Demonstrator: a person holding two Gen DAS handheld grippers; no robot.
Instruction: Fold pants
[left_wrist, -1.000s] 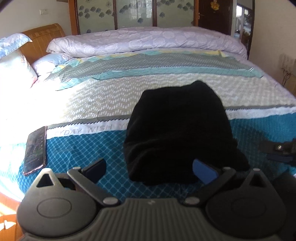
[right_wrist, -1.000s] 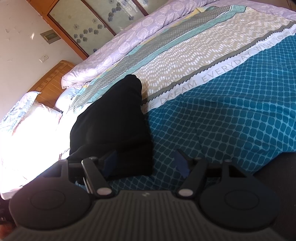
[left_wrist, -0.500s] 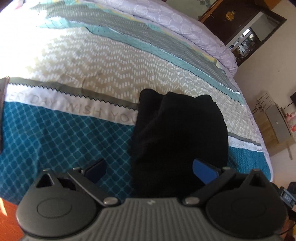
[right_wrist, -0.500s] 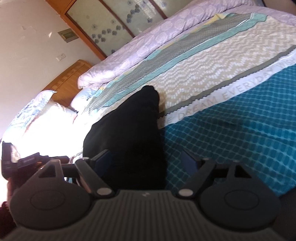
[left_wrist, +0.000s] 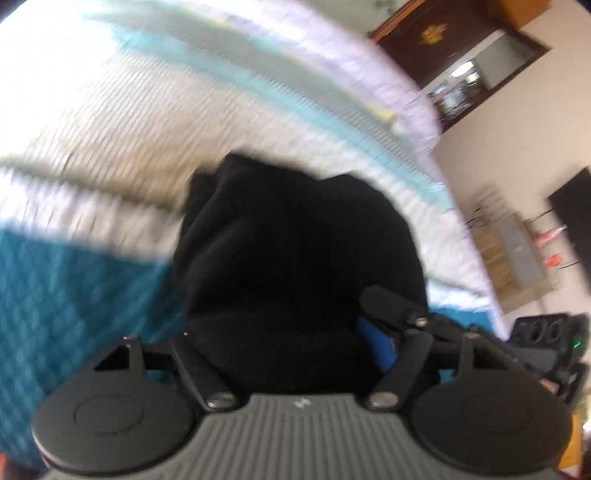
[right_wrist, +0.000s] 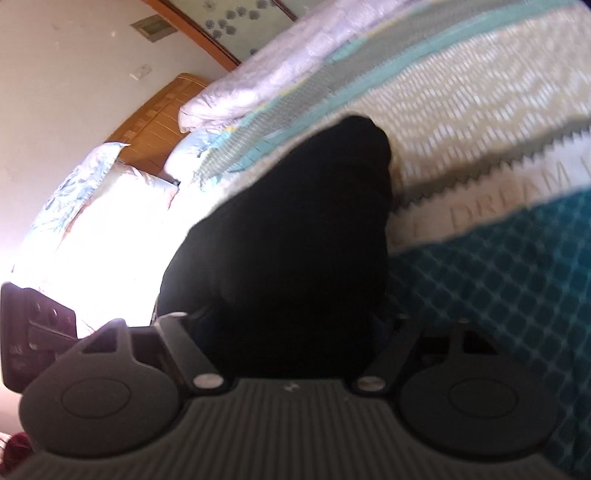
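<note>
Pants (left_wrist: 295, 266) already a compact black bundle on the bed (left_wrist: 74, 295); final fold or tidy-up probably left. Left gripper (left_wrist: 280, 343) and right gripper (right_wrist: 288, 332) each straddle the bundle's near edge, jaws just closing. Pad contact is hidden in black cloth, so grip unclear. Left view motion-blurred.

Left gripper (left_wrist: 284, 343) fingers just closing around folded black pants (left_wrist: 295, 266) on blurred bedspread (left_wrist: 74, 295).
</note>
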